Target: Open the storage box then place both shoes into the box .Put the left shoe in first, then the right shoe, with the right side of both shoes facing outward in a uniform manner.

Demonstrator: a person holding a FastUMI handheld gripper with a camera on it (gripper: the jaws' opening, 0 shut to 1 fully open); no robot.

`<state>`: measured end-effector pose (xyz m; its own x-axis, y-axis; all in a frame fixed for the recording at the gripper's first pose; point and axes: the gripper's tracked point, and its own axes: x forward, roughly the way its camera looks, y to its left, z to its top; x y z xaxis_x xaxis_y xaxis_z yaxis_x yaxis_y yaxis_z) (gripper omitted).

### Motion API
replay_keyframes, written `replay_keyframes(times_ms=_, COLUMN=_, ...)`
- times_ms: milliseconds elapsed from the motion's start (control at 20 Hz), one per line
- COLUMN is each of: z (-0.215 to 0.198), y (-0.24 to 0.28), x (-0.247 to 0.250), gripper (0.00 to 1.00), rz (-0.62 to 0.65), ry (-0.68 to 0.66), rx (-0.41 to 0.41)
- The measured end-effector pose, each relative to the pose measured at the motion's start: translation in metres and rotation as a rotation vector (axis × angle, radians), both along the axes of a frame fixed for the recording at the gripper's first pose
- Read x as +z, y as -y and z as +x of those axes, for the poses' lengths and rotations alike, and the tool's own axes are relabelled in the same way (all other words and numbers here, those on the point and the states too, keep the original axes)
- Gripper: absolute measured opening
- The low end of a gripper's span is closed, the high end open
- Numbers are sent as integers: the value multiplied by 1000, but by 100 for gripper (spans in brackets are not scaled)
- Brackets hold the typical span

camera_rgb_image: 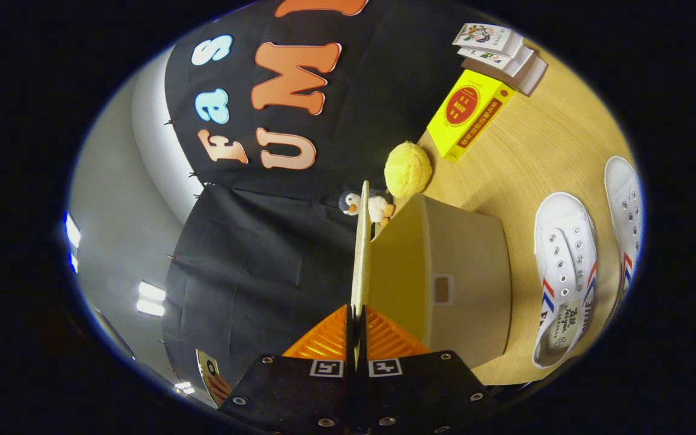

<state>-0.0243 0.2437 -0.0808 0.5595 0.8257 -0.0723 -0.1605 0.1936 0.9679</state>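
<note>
1. Pinching the thin beige lid flap point(360, 241) of the tan cardboard storage box point(469, 284), the gripper point(357, 338) is closing both fingers on the flap's edge, jaws nearly together with only the flap between them.
2. The lid is standing raised off the box body, so the box is looking partly open; opening is likely the step in hand.
3. Two white canvas lace-up shoes with red and blue stripes, near one point(565, 272) and far one point(626, 211), are lying on the pale wooden counter point(541, 145) just beside the box, neither inside yet.
4. Risk: the thin flap is slipping out of the narrow pinch or bending if pulled off its hinge line; the light box is likely dragging along and knocking the shoes.
5. Pose: the gripper is rolled sideways, so the counter is reading as near vertical, fingers pointing along the flap toward the booth wall.
</note>
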Motion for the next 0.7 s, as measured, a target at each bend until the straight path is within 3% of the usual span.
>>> replay_keyframes(times_ms=500, z=2, y=-82, x=90, gripper=2, rz=-10, ry=147, rx=47)
replay_keyframes(times_ms=700, z=1, y=-122, x=112, gripper=3, rz=-80, ry=204, rx=75)
